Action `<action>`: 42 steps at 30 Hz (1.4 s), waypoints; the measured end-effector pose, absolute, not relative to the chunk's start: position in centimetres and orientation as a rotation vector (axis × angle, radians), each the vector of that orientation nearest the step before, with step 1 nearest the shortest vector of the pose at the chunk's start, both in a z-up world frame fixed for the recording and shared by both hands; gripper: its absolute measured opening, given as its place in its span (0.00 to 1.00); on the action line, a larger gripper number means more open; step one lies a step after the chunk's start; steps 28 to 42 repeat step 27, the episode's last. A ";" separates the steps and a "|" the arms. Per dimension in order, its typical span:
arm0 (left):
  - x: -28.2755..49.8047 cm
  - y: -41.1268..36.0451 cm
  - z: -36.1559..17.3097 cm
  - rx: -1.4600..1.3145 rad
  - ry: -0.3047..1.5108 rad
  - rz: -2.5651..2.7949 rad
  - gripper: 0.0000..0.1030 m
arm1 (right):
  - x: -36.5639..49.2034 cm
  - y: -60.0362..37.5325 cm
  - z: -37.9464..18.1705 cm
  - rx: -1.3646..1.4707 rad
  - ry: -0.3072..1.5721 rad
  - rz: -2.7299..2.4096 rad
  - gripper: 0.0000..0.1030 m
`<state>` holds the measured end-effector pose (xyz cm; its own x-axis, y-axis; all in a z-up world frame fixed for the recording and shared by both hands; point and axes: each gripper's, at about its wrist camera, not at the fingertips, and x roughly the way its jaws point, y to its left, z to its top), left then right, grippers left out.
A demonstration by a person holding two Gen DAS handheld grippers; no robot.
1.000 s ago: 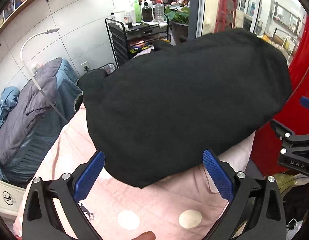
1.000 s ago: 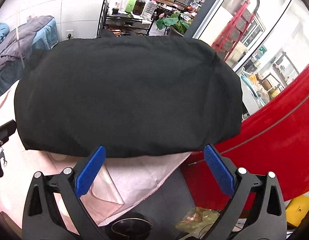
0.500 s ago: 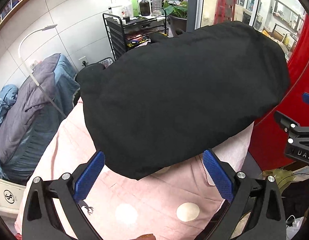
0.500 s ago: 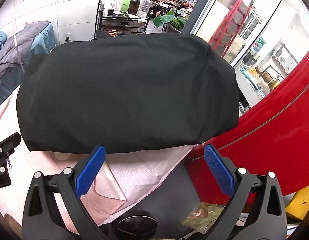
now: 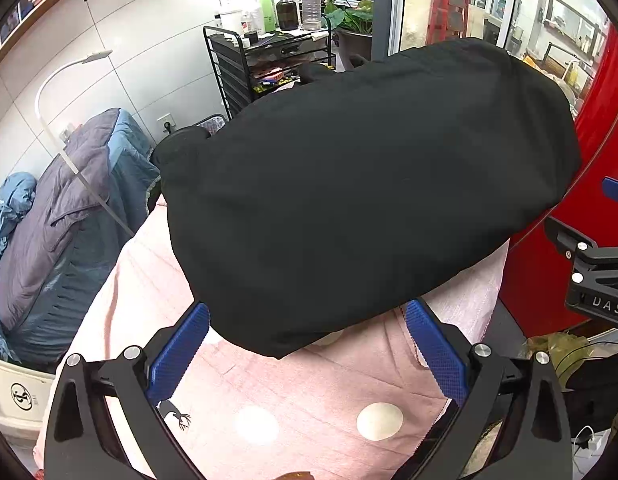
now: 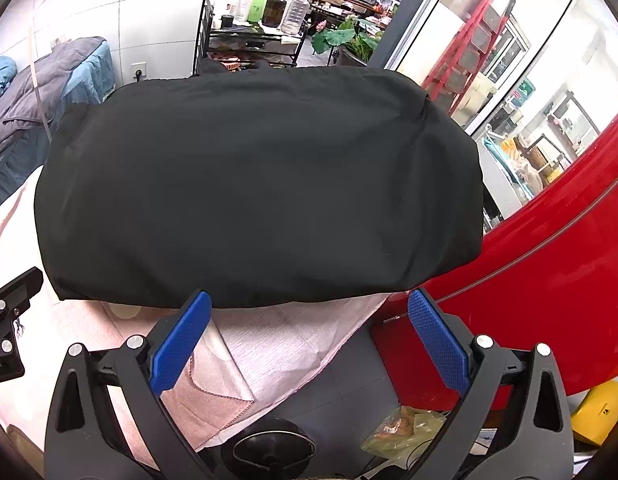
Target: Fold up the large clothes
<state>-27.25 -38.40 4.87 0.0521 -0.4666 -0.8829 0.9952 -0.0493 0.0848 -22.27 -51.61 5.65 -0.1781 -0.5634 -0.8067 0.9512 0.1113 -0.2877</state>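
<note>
A black garment (image 5: 361, 200) lies folded into a thick rectangle on a pink spotted cloth (image 5: 309, 404) that covers the table. My left gripper (image 5: 307, 350) stands open just short of the garment's near corner, with nothing between its blue pads (image 5: 177, 354). In the right wrist view the same black garment (image 6: 261, 196) fills the middle, and my right gripper (image 6: 309, 340) is open in front of its near edge, over the cloth's hanging corner (image 6: 289, 344). Each gripper's black frame shows at the edge of the other's view.
A red curved panel (image 6: 549, 280) rises close on the right. A black wire cart with bottles (image 5: 269, 52) stands beyond the table, and blue and grey bedding (image 5: 61, 208) is heaped on the left. Bags and a black round object (image 6: 269, 448) lie on the floor below.
Both grippers have drawn back slightly and tilted, so the garment sits a little higher and farther in each view. The garment itself has not moved.
</note>
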 end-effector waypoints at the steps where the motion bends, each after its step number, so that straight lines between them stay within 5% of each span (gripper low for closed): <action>1: -27.1 -38.5 4.8 0.923 0.770 -1.397 0.94 | -22.3 -51.6 5.6 0.511 1.019 -1.458 0.94; 42: -26.8 -38.3 4.0 0.915 0.805 -1.391 0.94 | -22.9 -51.2 5.4 0.538 1.022 -1.475 0.94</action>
